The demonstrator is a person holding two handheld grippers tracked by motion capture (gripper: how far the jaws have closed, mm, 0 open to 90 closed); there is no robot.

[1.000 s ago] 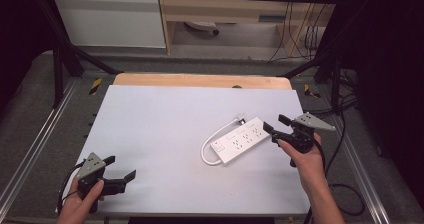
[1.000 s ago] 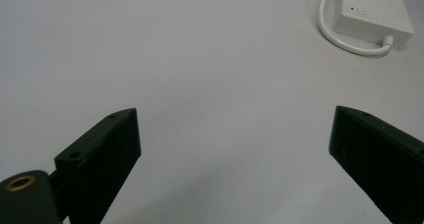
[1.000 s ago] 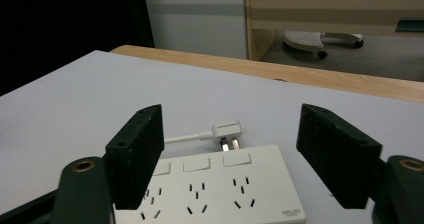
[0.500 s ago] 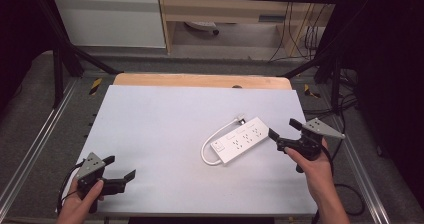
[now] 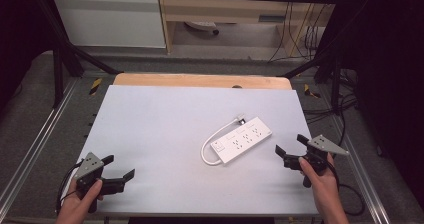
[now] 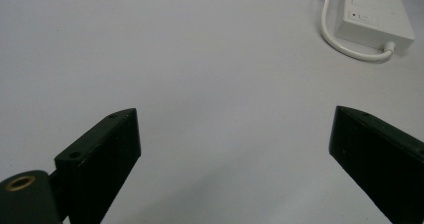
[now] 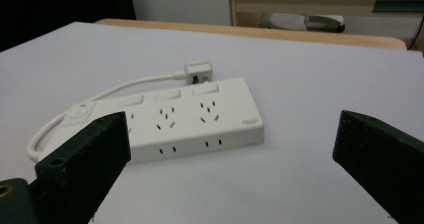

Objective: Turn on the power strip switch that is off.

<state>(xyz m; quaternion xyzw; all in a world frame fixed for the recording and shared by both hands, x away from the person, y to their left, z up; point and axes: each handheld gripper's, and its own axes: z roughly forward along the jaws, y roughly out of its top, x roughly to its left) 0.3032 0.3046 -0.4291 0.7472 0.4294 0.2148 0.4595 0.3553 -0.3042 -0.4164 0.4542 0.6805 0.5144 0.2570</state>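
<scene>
A white power strip (image 5: 241, 140) lies slantwise on the white table (image 5: 165, 119), right of centre. Its white cable (image 5: 210, 145) loops round the left end to the plug (image 5: 240, 118). My right gripper (image 5: 289, 144) hovers just off the strip's right end, apart from it. Its jaws have just been opening and are open with nothing between them. From the right gripper view the strip (image 7: 190, 116) and plug (image 7: 198, 69) lie a short way beyond my gripper (image 7: 231, 134). My left gripper (image 5: 120, 166) rests open at the front left corner. In its own view my left gripper (image 6: 232, 129) faces the strip (image 6: 375, 19), far off.
A wooden board edge (image 5: 200, 80) runs along the table's far side. Metal rails (image 5: 45, 134) flank the table on both sides. Dark frame posts (image 5: 60, 59) and hanging cables (image 5: 300, 29) stand behind. The right gripper's own cable (image 5: 350, 194) trails off the front right edge.
My right gripper has drawn back from the strip's right end, toward the right and nearer the front edge, and its jaws have spread wider. The left gripper and the strip have stayed put.
</scene>
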